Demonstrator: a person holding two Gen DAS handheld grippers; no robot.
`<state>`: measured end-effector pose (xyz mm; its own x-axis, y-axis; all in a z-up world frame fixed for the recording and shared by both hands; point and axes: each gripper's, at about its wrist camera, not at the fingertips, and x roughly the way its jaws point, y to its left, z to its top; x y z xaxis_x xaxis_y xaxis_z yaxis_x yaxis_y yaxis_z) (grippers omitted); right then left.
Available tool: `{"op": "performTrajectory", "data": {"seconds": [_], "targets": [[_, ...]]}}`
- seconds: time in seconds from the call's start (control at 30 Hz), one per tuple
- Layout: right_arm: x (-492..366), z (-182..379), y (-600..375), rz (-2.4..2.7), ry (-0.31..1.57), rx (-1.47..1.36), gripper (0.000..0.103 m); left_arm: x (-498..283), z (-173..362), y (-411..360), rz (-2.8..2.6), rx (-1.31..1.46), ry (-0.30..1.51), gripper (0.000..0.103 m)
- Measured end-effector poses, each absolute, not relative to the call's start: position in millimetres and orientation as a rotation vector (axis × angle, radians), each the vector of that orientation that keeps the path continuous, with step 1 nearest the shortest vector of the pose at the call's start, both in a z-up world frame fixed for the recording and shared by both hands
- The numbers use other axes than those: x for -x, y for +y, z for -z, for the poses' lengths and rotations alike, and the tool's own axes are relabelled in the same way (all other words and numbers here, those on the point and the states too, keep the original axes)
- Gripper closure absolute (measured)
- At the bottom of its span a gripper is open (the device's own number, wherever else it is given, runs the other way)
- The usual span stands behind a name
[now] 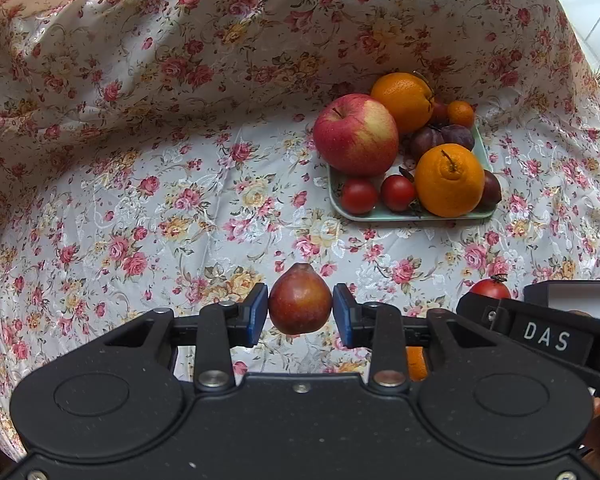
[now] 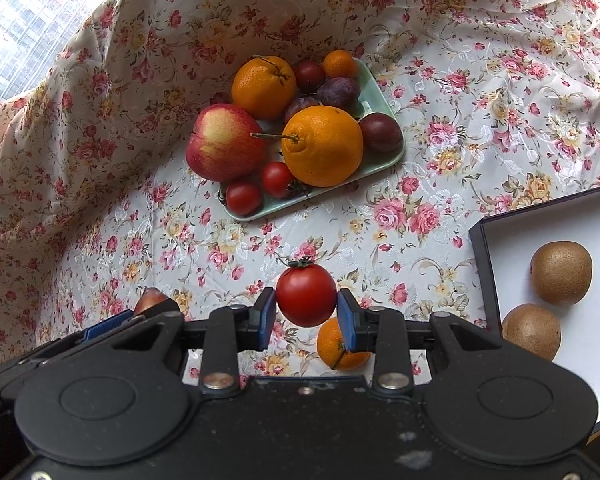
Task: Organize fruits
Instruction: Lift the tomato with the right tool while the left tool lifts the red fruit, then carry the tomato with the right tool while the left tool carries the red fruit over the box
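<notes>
Across the whole surface a floral tablecloth (image 2: 440, 92) lies rumpled, rising behind like a backdrop and giving the fruit a soft bed. At the right edge sits a dark-rimmed white box (image 2: 485, 280) with two kiwis (image 2: 561, 273) in it, probably the sorting destination. Farther back, a pale green tray (image 2: 380, 96) holds the crowded stock: an apple (image 2: 224, 148), two large oranges (image 2: 322, 146), plums (image 2: 338, 92) and cherry tomatoes (image 2: 277, 179). Nearer, the right gripper (image 2: 306, 312) is clamped on a red tomato (image 2: 306, 294), held clear of the cloth above a loose mandarin (image 2: 334, 350). The left gripper (image 1: 300, 306) squeezes a small red pear-shaped fruit (image 1: 299, 300) between its blue pads, likewise lifted for carrying.
</notes>
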<state>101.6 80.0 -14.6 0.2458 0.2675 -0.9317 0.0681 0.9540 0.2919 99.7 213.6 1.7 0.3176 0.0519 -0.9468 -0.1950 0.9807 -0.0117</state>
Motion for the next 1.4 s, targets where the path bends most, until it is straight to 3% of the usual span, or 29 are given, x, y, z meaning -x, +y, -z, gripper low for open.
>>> {"op": "performTrajectory", "data": {"seconds": [1.4], "targets": [[-64, 12, -227, 0.404, 1.222, -0.567, 0.068, -68, 12, -67, 0.295, -0.157, 1.294, 0.059]]}}
